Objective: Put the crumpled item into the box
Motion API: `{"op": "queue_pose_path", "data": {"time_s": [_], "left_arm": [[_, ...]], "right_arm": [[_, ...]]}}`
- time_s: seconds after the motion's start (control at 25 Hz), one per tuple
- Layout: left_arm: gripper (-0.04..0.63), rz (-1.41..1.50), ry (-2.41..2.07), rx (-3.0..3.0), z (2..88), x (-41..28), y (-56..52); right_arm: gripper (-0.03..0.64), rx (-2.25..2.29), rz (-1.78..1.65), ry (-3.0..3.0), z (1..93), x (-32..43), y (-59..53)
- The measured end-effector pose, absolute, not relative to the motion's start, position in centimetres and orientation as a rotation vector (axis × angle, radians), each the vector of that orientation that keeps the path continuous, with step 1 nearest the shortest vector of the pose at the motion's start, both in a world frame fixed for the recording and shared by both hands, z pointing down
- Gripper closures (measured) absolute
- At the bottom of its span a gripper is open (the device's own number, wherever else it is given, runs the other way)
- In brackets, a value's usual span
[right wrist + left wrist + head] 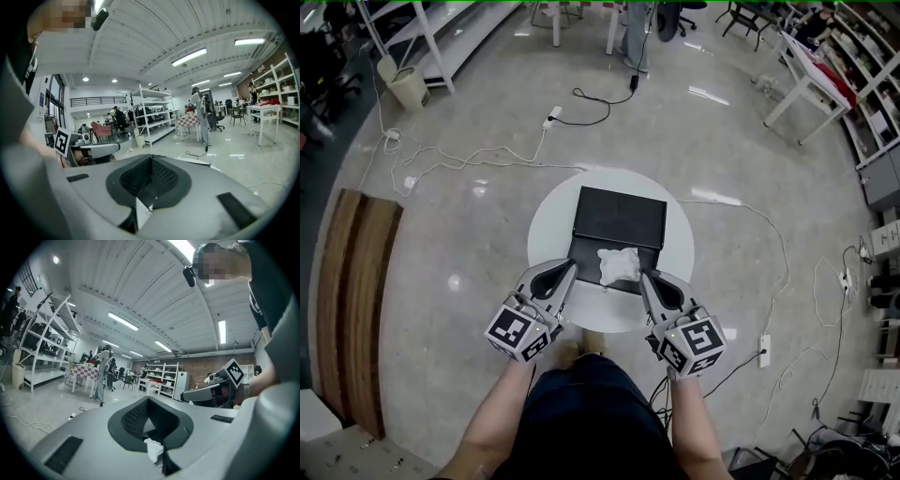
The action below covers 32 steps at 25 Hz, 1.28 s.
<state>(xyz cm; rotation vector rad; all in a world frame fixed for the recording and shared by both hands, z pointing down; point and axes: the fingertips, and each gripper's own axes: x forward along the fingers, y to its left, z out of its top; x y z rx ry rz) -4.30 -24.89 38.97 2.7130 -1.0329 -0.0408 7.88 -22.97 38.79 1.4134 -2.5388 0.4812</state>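
White table [548, 225], crumpled item [617, 265] on box [619, 217]

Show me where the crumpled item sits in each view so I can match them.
Head view: the crumpled item is at the centre, on the near part of the black box.
Left gripper view: bottom centre, a white lump.
Right gripper view: a white sliver at the bottom centre may be it; cannot tell.
Shared landmark: the standing person.
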Motion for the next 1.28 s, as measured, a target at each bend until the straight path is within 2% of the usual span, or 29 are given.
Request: {"op": "queue_pose_path", "data": {"time_s": [1.28], "left_arm": [[0.595,-0.123,-1.125,2.776,32.1,-8.0,-27.5]], "right_arm": [[0.613,1.503,0.288,-2.603,30.8,7.5,-24.7]]}}
